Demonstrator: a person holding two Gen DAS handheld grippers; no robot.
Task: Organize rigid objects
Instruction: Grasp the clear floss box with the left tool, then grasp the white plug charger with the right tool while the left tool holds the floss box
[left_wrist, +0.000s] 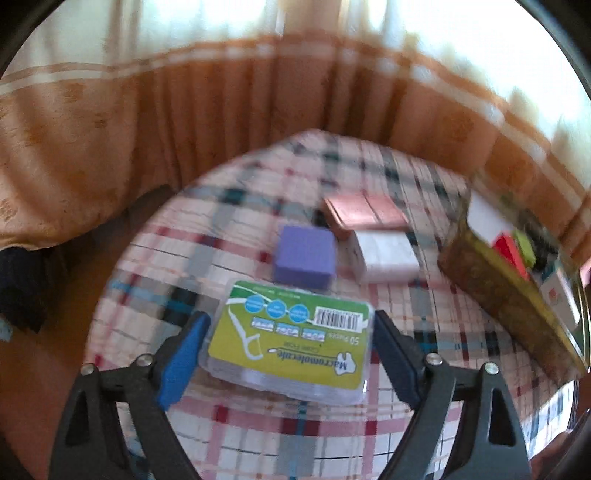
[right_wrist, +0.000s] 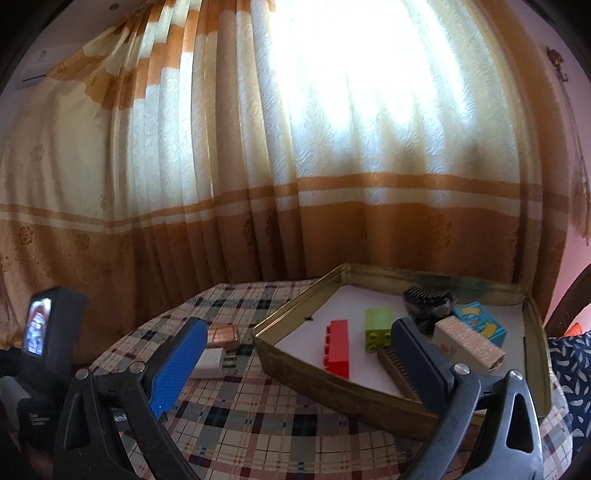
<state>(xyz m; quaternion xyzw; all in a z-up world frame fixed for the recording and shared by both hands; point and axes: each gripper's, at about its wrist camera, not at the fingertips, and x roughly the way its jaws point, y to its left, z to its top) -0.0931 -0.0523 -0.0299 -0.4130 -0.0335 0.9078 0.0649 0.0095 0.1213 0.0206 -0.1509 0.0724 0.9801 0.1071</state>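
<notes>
**Green floss-pick box framed by the left fingers**

Blue-padded fingers of the left hand-held gripper (left_wrist: 288, 354) stand spread on either side of a clear plastic floss-pick box (left_wrist: 290, 341) with a green and yellow label, which lies flat on the plaid-clothed surface (left_wrist: 258, 435). Whether the pads touch the box sides cannot be told. Just beyond the box sits a purple block (left_wrist: 306, 257); to its right lies a white block (left_wrist: 384, 254), and behind those a flat copper-pink case (left_wrist: 364, 213). Further right stands a shallow gold-rimmed tray (left_wrist: 498, 295), blurred in this view.

The right hand-held gripper (right_wrist: 299, 363) is spread wide and holds nothing, hovering above the surface (right_wrist: 258, 424) near the front wall of the tray (right_wrist: 332, 384). Inside the tray lie a red brick (right_wrist: 337, 347), a lime-green brick (right_wrist: 378, 326), a black comb-like piece (right_wrist: 428, 301), a teal carton (right_wrist: 480, 323), a pale patterned box (right_wrist: 469, 345) and a brown toothed strip (right_wrist: 397, 369). Left of the tray are the copper-pink case (right_wrist: 222, 335) and white block (right_wrist: 212, 363). An orange-and-cream curtain (right_wrist: 332, 147) hangs behind.
</notes>
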